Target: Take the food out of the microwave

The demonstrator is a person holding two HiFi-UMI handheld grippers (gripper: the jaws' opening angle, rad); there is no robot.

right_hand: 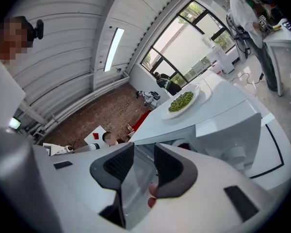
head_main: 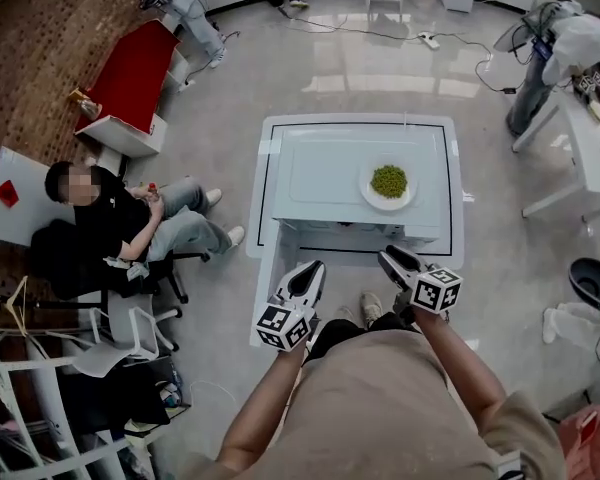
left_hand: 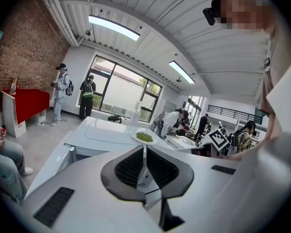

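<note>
Right tongs (head_main: pixel 394 259) released, nothing between them, just in front of the microwave (head_main: pixel 320 173) cavity. Left tongs (head_main: pixel 308 273) clenched, empty, by the open door (head_main: pixel 267 286). Food (right_hand: pixel 185 146), reddish and barely visible, sits inside, straight ahead of the right tongs, so right is nearer. Peas plate (head_main: pixel 389 182) is on top.

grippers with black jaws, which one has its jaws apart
The right gripper: its black jaws stand apart with a clear gap, whereas on the left gripper they are pressed together.

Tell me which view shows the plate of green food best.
Head view: the plate of green food is seen whole from above. The left gripper view shows it small; the right gripper view shows it obliquely.
</note>
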